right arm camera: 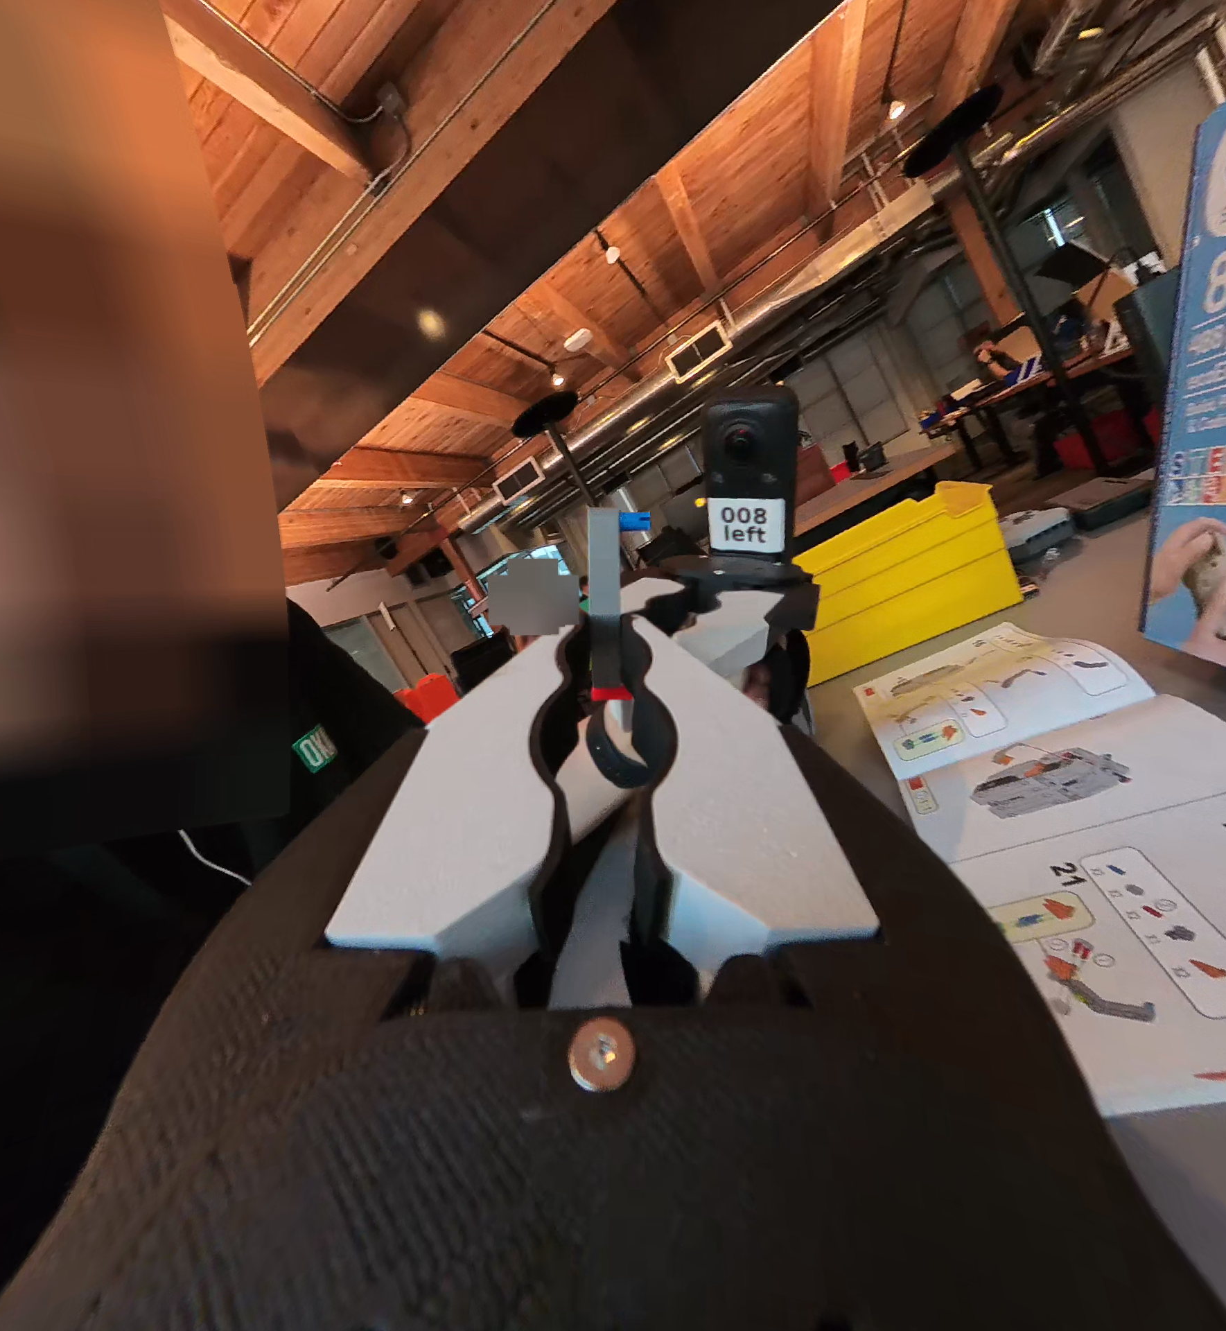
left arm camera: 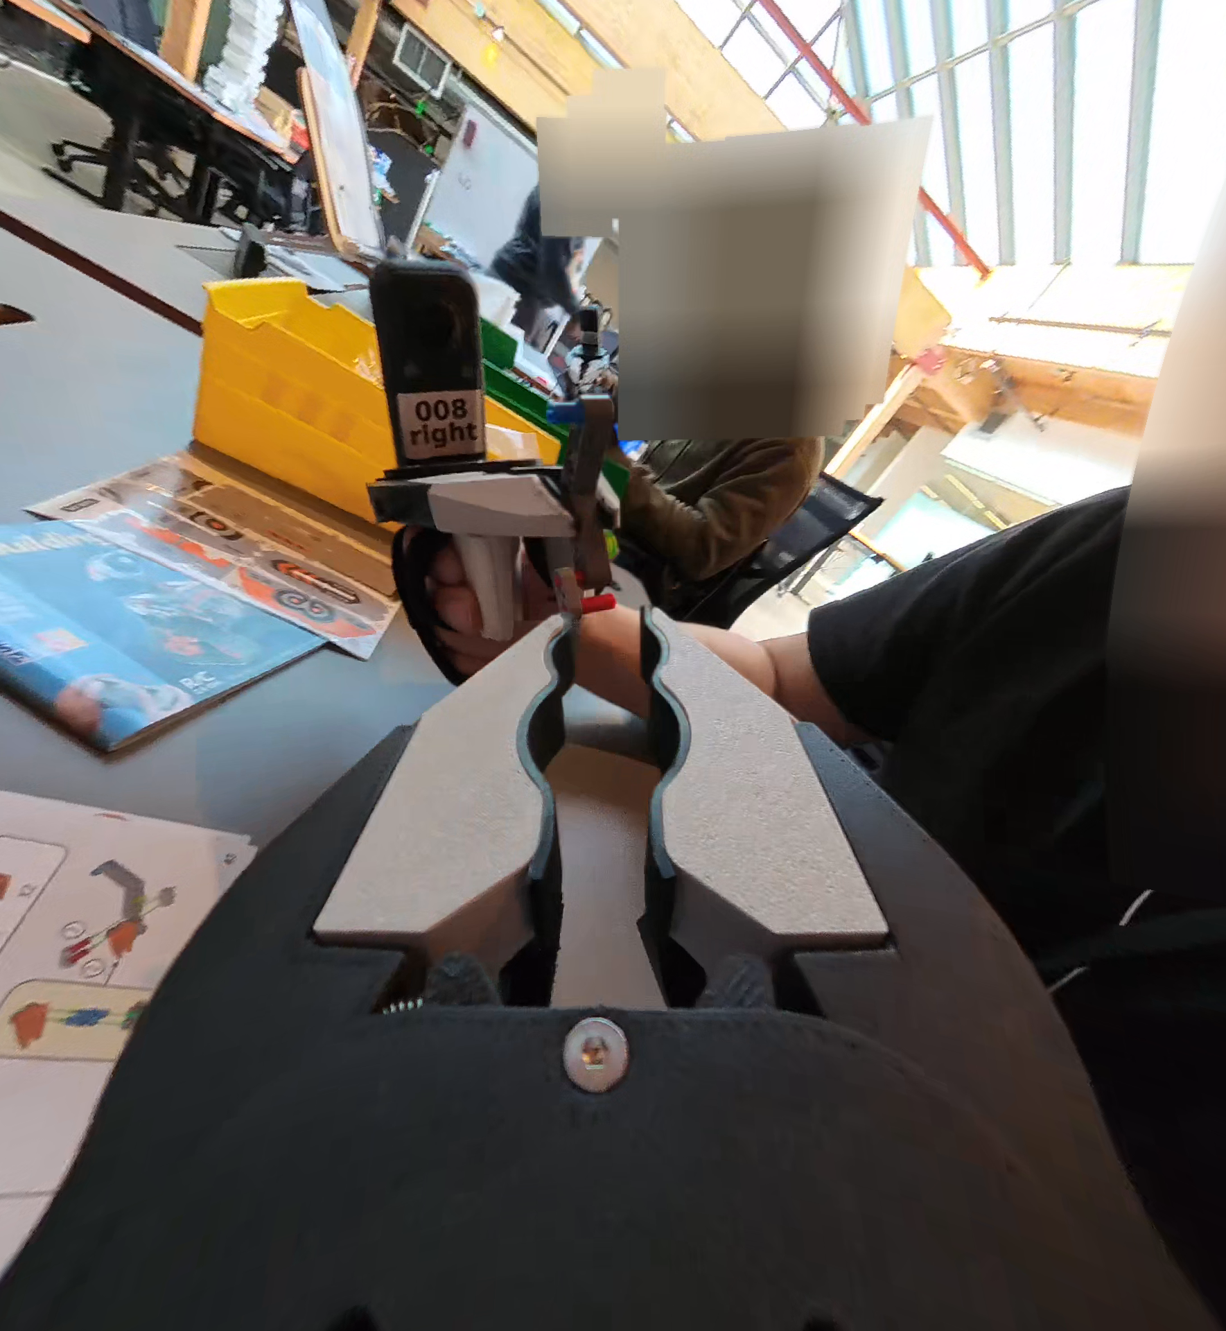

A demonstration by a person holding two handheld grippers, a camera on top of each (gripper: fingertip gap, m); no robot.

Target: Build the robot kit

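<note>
Right hand-held gripper (right arm camera: 606, 648) pinching grey plastic beam with blue and red pins (right arm camera: 604, 576), raised above grey worktop (left arm camera: 77, 403). Left hand-held gripper (left arm camera: 606, 634) spread, empty, tips just beside beam's red-pinned lower end.

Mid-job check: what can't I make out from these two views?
- Left wrist view: whether left gripper touches the grey beam's red pin; too small.
- Right wrist view: the beam's lower end, hidden inside right gripper.
- Both views: yellow bin contents, hidden by its walls.
</note>
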